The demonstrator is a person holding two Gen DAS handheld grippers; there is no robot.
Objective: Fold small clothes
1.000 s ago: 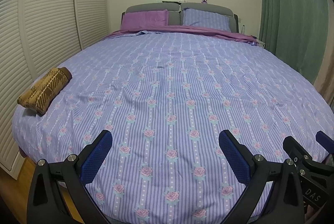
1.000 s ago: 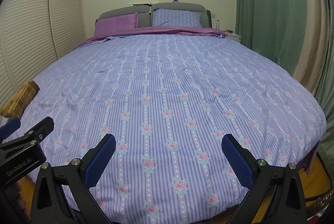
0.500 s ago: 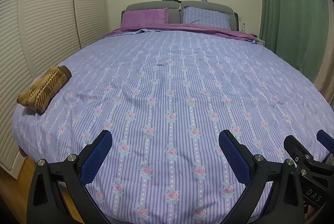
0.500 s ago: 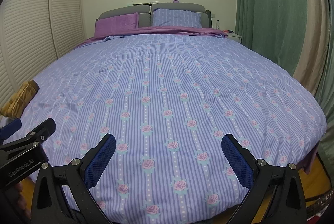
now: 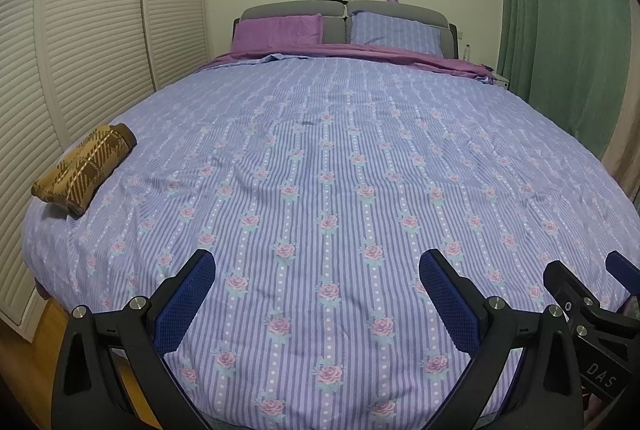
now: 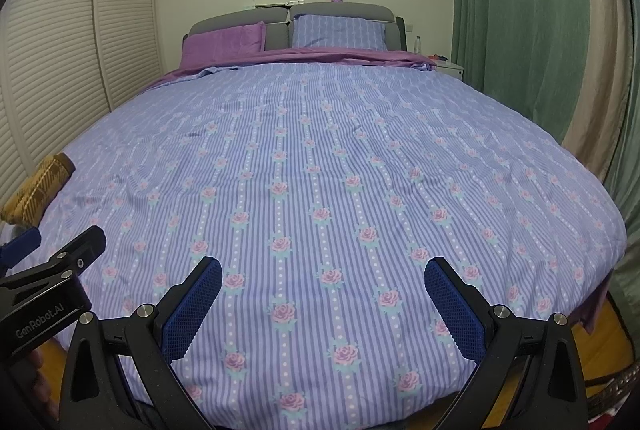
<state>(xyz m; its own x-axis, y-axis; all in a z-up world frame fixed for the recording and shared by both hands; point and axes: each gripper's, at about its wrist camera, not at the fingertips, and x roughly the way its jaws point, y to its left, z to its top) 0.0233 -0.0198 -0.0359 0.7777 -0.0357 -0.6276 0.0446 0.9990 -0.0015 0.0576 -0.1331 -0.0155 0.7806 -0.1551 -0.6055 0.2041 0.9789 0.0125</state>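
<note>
A folded brown plaid garment lies at the bed's left edge; in the right wrist view the same garment shows at the far left. My left gripper hangs open over the foot of the bed, well to the right of the garment, with nothing between its blue pads. My right gripper is open too, empty, above the foot of the bed. Each gripper appears at the edge of the other's view: the right gripper low on the right, the left gripper low on the left.
A wide bed with a lilac striped, rose-patterned cover fills both views. Purple and striped pillows lean on a grey headboard. White louvred wardrobe doors line the left side, green curtains the right. A nightstand stands at the far right.
The left wrist view has tipped slightly so the bed sits a little higher in frame. Both grippers stay open and the garment has not moved.
</note>
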